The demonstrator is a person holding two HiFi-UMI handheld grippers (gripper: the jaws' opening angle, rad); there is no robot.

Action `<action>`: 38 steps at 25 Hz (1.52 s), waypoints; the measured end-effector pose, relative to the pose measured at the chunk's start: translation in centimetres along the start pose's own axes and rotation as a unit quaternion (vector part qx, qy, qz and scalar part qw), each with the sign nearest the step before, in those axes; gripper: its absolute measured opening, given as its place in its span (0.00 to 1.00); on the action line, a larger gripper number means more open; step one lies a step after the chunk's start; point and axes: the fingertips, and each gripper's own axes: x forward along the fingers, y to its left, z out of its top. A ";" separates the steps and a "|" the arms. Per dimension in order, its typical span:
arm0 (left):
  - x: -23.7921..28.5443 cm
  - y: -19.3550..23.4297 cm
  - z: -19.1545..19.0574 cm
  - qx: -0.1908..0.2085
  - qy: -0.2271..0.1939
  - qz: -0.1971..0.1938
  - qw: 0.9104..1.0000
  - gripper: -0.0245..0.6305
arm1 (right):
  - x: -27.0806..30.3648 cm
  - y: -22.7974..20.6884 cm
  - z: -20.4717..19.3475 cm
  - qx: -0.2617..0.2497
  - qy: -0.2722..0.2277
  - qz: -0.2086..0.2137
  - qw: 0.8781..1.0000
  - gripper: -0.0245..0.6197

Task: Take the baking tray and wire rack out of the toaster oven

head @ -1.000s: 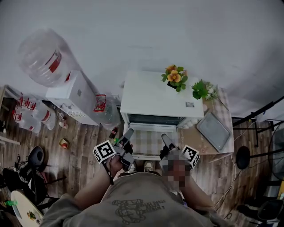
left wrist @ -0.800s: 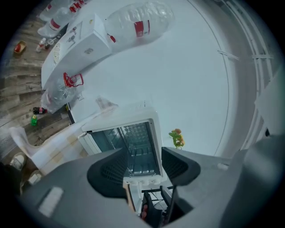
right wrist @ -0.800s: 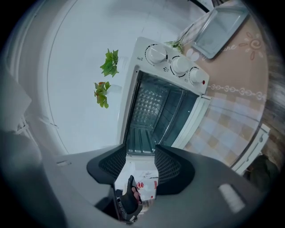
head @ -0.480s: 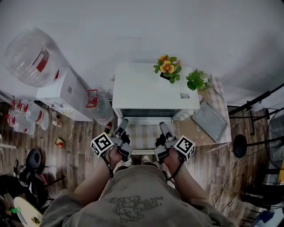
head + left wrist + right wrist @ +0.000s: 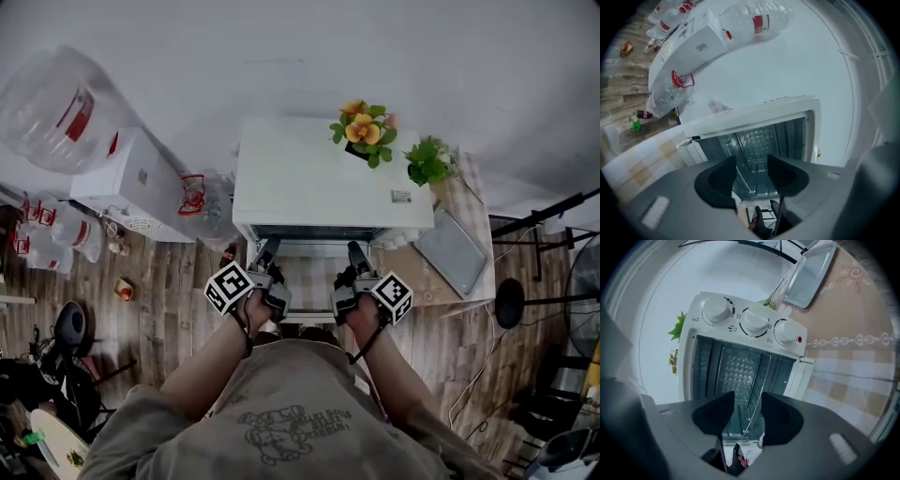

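Wire rack (image 5: 749,376) lengthwise across the open toaster oven (image 5: 328,178) mouth; left gripper (image 5: 266,251) and right gripper (image 5: 357,253) jaws apart, empty, the right's just narrowed.

Grey-olive T-shirt (image 5: 309,394), dark chest print (image 5: 281,433), short sleeves (image 5: 127,441). Grey left gripper (image 5: 266,251) and right gripper (image 5: 355,253): black pads (image 5: 717,180), black-and-white marker cubes (image 5: 230,287), black wrist cords (image 5: 246,328).
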 end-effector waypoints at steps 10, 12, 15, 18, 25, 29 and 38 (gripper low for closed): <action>3.9 2.9 0.4 0.002 -0.029 -0.012 0.999 0.36 | 3.9 -3.2 1.8 0.019 -0.011 0.022 1.000 0.34; 4.5 3.3 0.4 -0.001 -0.035 -0.020 0.999 0.36 | 4.7 -3.5 1.9 0.015 -0.011 0.027 0.999 0.34; 5.2 4.1 0.6 -0.009 -0.047 -0.029 0.998 0.36 | 5.9 -4.1 2.1 0.017 -0.016 0.035 0.999 0.34; 6.1 4.5 0.3 0.005 -0.041 -0.038 0.998 0.33 | 6.9 -4.5 2.6 0.022 -0.027 0.052 0.998 0.31; 7.7 4.7 1.4 0.019 -0.063 -0.067 0.996 0.29 | 8.5 -4.2 3.6 0.022 -0.046 0.101 0.994 0.28; 8.7 4.0 2.0 0.006 -0.080 -0.104 0.991 0.24 | 9.2 -3.0 4.3 0.038 -0.066 0.134 0.988 0.27; 9.9 2.9 2.9 0.009 -0.111 -0.139 0.984 0.17 | 11.0 -1.6 5.5 0.042 -0.076 0.156 0.984 0.24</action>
